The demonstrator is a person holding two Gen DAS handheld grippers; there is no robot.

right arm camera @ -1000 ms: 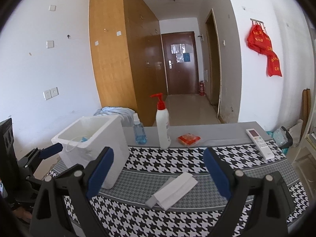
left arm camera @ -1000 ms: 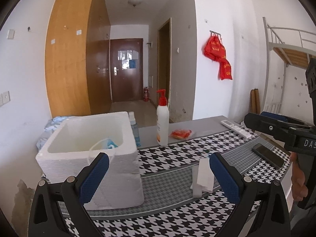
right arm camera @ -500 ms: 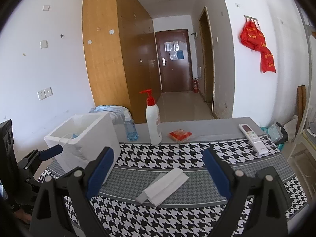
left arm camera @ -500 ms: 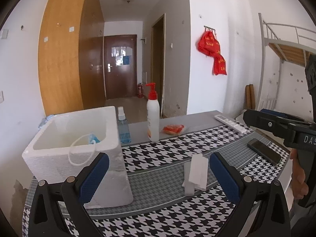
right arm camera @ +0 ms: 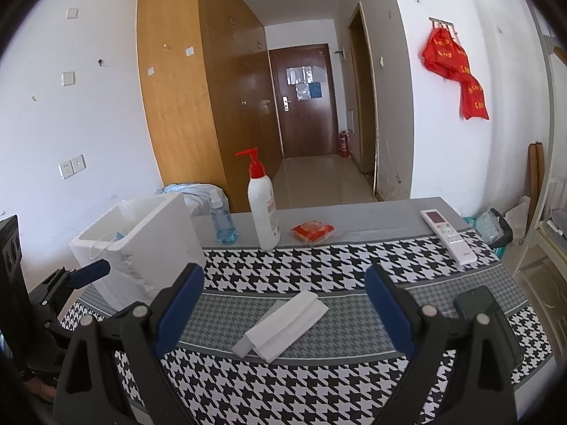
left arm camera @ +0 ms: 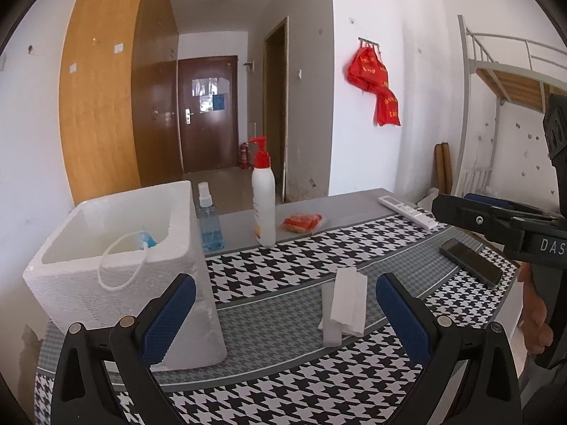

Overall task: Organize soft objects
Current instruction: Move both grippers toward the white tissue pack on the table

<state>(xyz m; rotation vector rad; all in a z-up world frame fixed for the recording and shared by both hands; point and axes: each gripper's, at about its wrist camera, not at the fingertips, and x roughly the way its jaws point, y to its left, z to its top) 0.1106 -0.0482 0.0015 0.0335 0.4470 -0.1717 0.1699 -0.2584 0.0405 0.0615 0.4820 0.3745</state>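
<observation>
my left gripper [left arm camera: 283, 301] is spread wide with nothing between its fingers, the blue ribbed pads [left arm camera: 170, 315] facing each other above the cloth. my right gripper [right arm camera: 283, 304] is spread just as wide and holds nothing either.

the folded white tissue [right arm camera: 281, 324] lies flat on the grey band of the houndstooth tablecloth [right arm camera: 319, 382], a soft, slightly creased rectangle with layered edges; in the left view the same tissue [left arm camera: 343, 306] sits between my left fingers' line of sight, apart from both pads. the white foam box [left arm camera: 117, 265] stands to the left, blocky, grainy-surfaced and open-topped, with a white cord loop [left arm camera: 120, 265] draped over its near rim and something light blue inside that i cannot make out.

behind, on the bare grey strip of table, stand a smooth white pump bottle [right arm camera: 262, 209] with a red nozzle and a small clear spray bottle [right arm camera: 221, 223] of blue liquid. a crinkly red packet [right arm camera: 312, 232] lies near the pump bottle. a long white remote [right arm camera: 448, 235] and a glossy black phone [left arm camera: 471, 262] lie toward the right side.
</observation>
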